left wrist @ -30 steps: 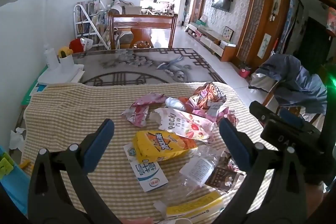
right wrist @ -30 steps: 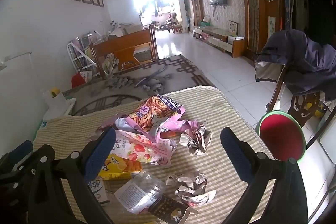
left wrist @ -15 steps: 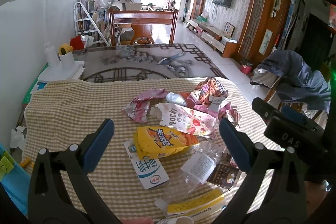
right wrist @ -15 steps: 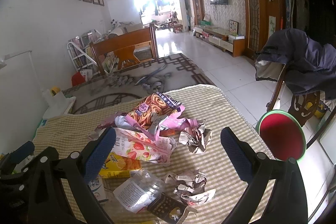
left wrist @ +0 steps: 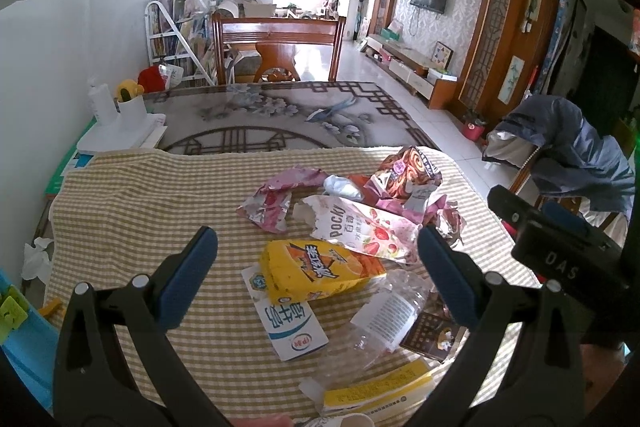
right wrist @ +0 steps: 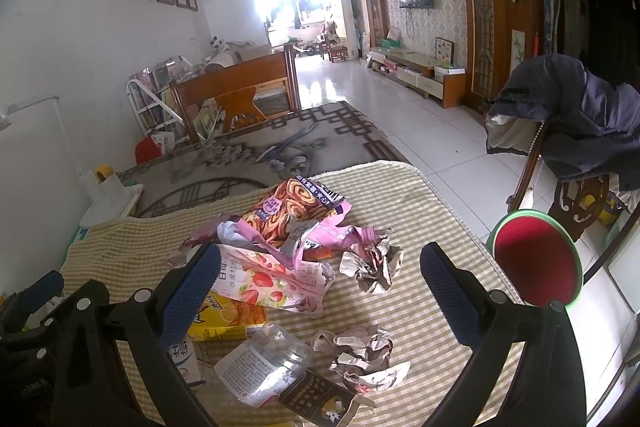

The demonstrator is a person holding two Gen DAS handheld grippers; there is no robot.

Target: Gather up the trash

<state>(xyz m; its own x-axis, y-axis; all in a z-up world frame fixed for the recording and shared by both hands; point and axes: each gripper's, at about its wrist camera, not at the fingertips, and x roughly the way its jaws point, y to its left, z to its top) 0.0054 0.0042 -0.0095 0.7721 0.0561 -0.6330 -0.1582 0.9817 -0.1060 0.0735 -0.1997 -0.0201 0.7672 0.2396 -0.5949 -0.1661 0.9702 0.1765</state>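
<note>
Trash is scattered over a yellow checked cloth (left wrist: 132,211). In the left wrist view my left gripper (left wrist: 318,255) hangs open above a yellow juice carton (left wrist: 320,271), a Pocky box (left wrist: 360,227), a white milk carton (left wrist: 288,323) and a crushed clear bottle (left wrist: 380,323). My right gripper (right wrist: 320,271) is open too, over the Pocky box (right wrist: 264,279), a brown swirl snack bag (right wrist: 296,211), crumpled paper wads (right wrist: 372,265) and the bottle (right wrist: 264,367). Neither holds anything. The right tool's black body (left wrist: 560,255) shows at the right of the left wrist view.
A red bin with a green rim (right wrist: 536,263) stands on the floor to the right of the table. A chair draped with a dark jacket (right wrist: 580,119) is beyond it. A white lamp base and cup (left wrist: 120,123) sit at the table's left, a wooden chair (left wrist: 276,47) at its far end.
Both cameras have shifted slightly; the trash sits a little lower and nearer in the left wrist view. Both grippers stay open and nothing was picked up.
</note>
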